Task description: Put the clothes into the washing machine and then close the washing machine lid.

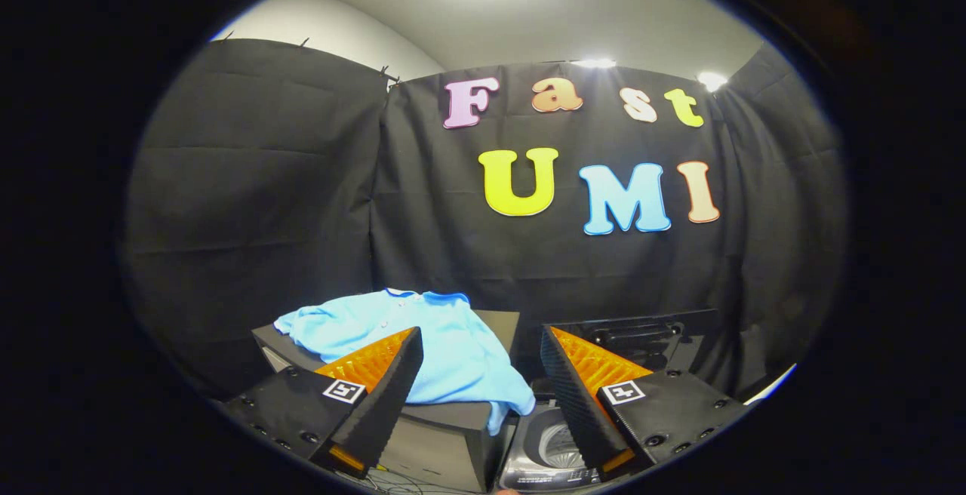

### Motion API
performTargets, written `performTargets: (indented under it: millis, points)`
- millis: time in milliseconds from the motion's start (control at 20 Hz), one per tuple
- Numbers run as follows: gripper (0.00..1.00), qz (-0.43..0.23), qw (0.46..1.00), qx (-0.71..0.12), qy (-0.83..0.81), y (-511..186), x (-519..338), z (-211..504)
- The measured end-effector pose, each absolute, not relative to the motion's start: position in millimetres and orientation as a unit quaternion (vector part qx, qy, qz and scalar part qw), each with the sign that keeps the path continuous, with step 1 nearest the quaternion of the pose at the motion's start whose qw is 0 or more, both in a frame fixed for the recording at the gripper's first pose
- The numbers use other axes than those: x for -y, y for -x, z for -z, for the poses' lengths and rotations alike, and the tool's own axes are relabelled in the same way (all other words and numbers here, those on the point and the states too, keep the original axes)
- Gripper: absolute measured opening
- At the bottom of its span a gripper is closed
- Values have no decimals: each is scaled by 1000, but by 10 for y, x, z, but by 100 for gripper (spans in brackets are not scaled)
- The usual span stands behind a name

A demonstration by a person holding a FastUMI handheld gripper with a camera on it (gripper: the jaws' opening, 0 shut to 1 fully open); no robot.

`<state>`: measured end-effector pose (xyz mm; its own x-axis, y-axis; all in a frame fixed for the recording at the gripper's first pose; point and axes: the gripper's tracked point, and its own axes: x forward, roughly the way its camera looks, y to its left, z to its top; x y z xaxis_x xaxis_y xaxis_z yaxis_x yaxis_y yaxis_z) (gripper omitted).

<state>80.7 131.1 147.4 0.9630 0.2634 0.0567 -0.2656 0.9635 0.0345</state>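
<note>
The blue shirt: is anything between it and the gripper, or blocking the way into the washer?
Nothing visible. The open gripper faces the blue shirt on the dark box; the washing machine beside it stands open, lid up.

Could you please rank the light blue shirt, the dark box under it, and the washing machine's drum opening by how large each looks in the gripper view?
1. Light blue shirt.
2. Dark box, partly covered by the shirt.
3. Washing machine's drum opening, partly hidden, so unsure.
The open gripper holds nothing.
</note>
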Motion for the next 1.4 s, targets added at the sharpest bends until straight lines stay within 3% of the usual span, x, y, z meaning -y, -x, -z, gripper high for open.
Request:
performTargets:
  millis: [700, 1400]
  points:
    - [98, -210, 977, -29, -3, -1411, -2273, -1772]
    - [98, -246, 955, -156, 55, -2092, -2977, -1484]
